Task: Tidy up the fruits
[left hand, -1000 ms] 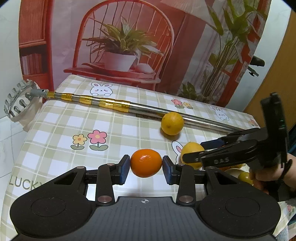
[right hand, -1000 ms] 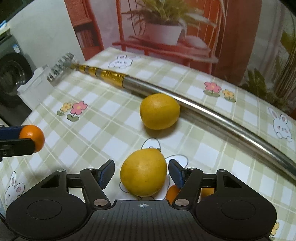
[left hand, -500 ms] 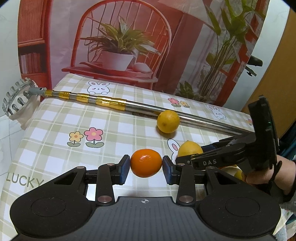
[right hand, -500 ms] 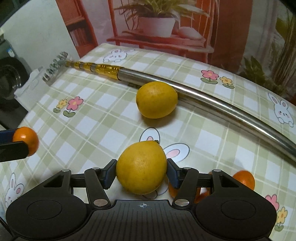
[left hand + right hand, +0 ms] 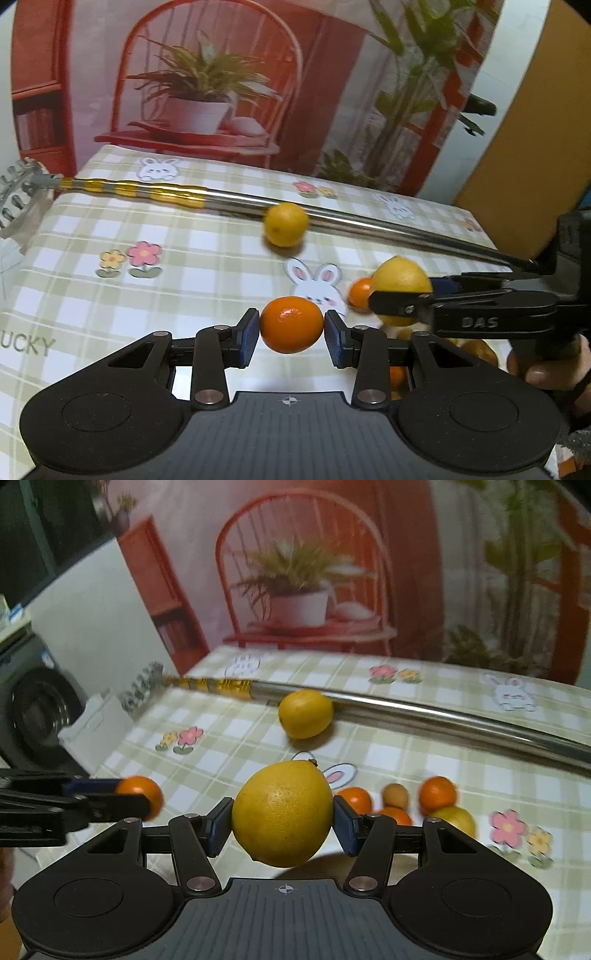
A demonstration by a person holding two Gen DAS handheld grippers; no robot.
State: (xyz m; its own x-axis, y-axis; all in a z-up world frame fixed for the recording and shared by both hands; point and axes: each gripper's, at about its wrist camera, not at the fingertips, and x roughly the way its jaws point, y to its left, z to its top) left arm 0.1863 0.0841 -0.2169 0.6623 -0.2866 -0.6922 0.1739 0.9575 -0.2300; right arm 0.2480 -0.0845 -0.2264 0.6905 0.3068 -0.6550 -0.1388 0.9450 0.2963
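Now both loads lifted: left gripper [image 5: 291, 326] jaws clamped on orange [image 5: 291, 325], right gripper [image 5: 282, 821] jaws clamped on lemon [image 5: 282, 812]. Keep squeeze steady, carry level, set down gently on surface [image 5: 207, 266] with like fruit.

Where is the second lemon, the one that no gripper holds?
The free lemon lies on the tablecloth against the metal pole, beyond the lemon held by the right gripper.

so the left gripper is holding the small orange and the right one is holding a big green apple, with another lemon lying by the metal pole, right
Not quite: the right gripper holds a large yellow lemon, not a green apple, as the right wrist view shows. The left gripper does hold the small orange, and another lemon lies by the metal pole.
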